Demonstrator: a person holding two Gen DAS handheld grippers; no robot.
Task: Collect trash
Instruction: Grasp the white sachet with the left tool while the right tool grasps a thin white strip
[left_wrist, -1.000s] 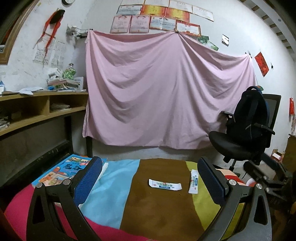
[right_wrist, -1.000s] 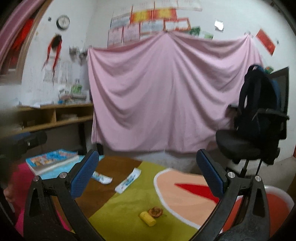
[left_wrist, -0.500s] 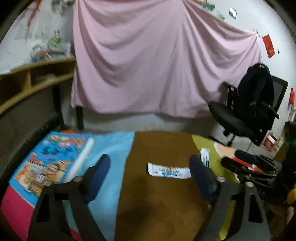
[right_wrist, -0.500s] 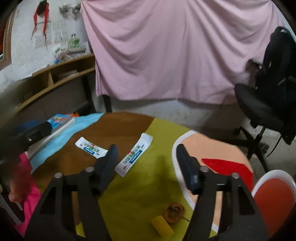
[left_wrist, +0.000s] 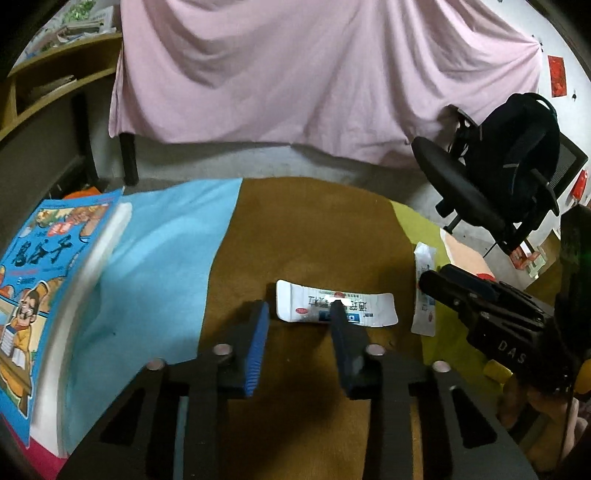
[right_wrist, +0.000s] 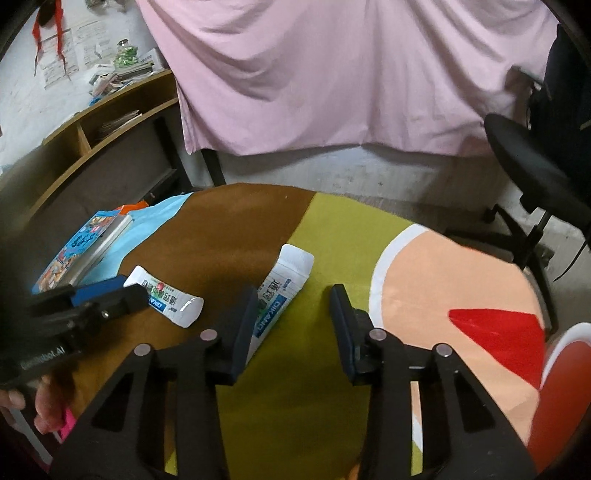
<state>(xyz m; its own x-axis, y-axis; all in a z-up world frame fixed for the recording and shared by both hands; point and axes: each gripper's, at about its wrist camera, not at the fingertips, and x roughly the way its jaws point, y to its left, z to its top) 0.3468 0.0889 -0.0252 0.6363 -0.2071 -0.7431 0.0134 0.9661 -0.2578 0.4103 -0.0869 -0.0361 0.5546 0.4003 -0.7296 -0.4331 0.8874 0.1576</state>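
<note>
The left gripper (left_wrist: 297, 314), jaws closing on nothing, has a flat wrapper (left_wrist: 336, 308) at twelve o'clock, lying crosswise (three-to-nine)

Both views look steeply down from close above the round table (left_wrist: 303, 206), facing the pink sheet (left_wrist: 314, 70). The left wrist view sits over its brown strip, the right wrist view over its green strip (right_wrist: 295, 387). Both share the two wrappers, the book and the sheet.

Left of the gripper: illustrated book (left_wrist: 48, 295) on multicoloured cloth (left_wrist: 155, 258). Ahead: pink sheet (left_wrist: 314, 74). Right: black office chair (left_wrist: 491, 177).
</note>
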